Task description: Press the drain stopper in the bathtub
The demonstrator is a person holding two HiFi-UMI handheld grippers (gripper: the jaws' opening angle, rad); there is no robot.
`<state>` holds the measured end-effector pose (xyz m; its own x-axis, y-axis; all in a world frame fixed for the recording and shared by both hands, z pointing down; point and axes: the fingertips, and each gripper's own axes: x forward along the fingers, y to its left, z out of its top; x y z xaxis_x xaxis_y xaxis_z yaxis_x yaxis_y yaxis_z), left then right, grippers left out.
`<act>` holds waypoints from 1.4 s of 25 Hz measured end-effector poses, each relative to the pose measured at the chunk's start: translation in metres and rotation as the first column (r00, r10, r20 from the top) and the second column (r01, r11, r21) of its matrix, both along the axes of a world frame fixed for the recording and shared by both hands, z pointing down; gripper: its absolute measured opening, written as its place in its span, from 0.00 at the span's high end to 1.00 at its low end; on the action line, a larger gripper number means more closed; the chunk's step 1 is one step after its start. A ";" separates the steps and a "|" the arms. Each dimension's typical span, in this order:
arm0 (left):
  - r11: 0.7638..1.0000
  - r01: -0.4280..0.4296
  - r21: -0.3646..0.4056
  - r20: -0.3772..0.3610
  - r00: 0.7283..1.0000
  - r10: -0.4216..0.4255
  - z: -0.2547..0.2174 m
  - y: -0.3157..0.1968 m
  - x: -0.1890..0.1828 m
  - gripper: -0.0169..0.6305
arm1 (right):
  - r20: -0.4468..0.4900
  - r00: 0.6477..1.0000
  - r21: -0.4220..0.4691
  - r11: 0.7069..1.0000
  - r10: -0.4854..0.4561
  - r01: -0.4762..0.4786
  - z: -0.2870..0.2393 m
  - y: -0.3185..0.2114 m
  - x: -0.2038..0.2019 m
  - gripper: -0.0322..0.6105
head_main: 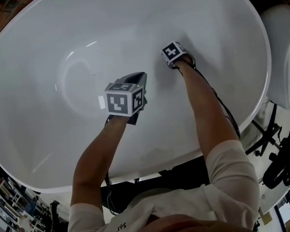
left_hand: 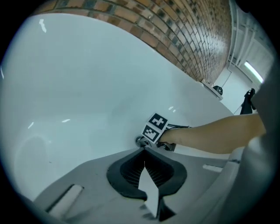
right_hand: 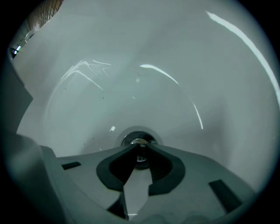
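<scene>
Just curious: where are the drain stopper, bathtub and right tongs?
drain stopper (right_hand: 138,140): right gripper view, shiny top.
bathtub (head_main: 48,54): head view, bare inner wall.
right tongs (right_hand: 141,146): right gripper view, between tips.

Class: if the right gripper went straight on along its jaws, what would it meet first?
The drain stopper, just beyond the tips of the right gripper, in the bathtub floor; they may already touch; depth is unclear.

Dim cool light, streaky glare on the bathtub (right_hand: 175,52) wall; fisheye warp, black corners — mostly sharp
</scene>
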<state>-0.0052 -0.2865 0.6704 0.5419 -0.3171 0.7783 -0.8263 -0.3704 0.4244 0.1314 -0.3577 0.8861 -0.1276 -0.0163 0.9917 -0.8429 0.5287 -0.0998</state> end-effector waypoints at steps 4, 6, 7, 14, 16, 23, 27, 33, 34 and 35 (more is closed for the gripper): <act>0.997 0.028 -0.072 -0.011 1.000 -0.029 0.032 0.007 0.002 0.96 | 0.019 1.000 0.012 1.000 0.011 -0.011 0.003 -0.002 -0.004 0.85; 0.996 0.036 -0.086 -0.019 0.999 -0.037 0.038 0.012 0.001 0.96 | 0.022 1.000 0.019 1.000 0.004 -0.004 0.003 -0.004 -0.006 0.85; 0.995 0.038 -0.088 -0.022 0.999 -0.040 0.039 0.014 0.000 0.96 | 0.021 1.000 0.024 1.000 0.000 0.000 0.003 -0.005 -0.007 0.85; 0.997 0.041 -0.067 -0.026 0.999 -0.042 0.032 0.009 -0.004 0.96 | -0.001 1.000 0.044 0.999 0.024 -0.023 -0.002 -0.004 0.002 0.85; 0.997 0.043 -0.059 -0.030 0.999 -0.045 0.027 0.008 -0.003 0.96 | -0.003 1.000 0.035 0.999 0.015 -0.015 -0.005 -0.003 0.002 0.85; 0.998 0.038 -0.048 -0.042 0.998 -0.040 0.014 0.011 -0.005 0.96 | -0.027 1.000 0.058 0.998 0.004 -0.003 -0.006 -0.001 -0.002 0.86; 0.998 0.042 -0.046 -0.040 0.998 -0.044 0.010 0.012 -0.010 0.96 | -0.029 1.000 0.055 0.998 0.005 -0.004 -0.007 -0.002 -0.002 0.86; 0.999 0.046 -0.028 -0.042 0.998 -0.048 -0.001 0.008 -0.010 0.96 | -0.037 0.999 0.064 0.998 0.019 -0.017 -0.019 -0.007 0.005 0.84; 0.999 0.047 -0.022 -0.042 0.998 -0.048 -0.005 0.008 -0.010 0.96 | -0.039 0.999 0.067 0.998 0.021 -0.018 -0.024 -0.008 0.005 0.84; 0.999 0.048 -0.015 -0.043 0.998 -0.049 -0.009 0.007 -0.010 0.96 | -0.041 0.999 0.072 0.997 0.021 -0.018 -0.030 -0.008 0.005 0.83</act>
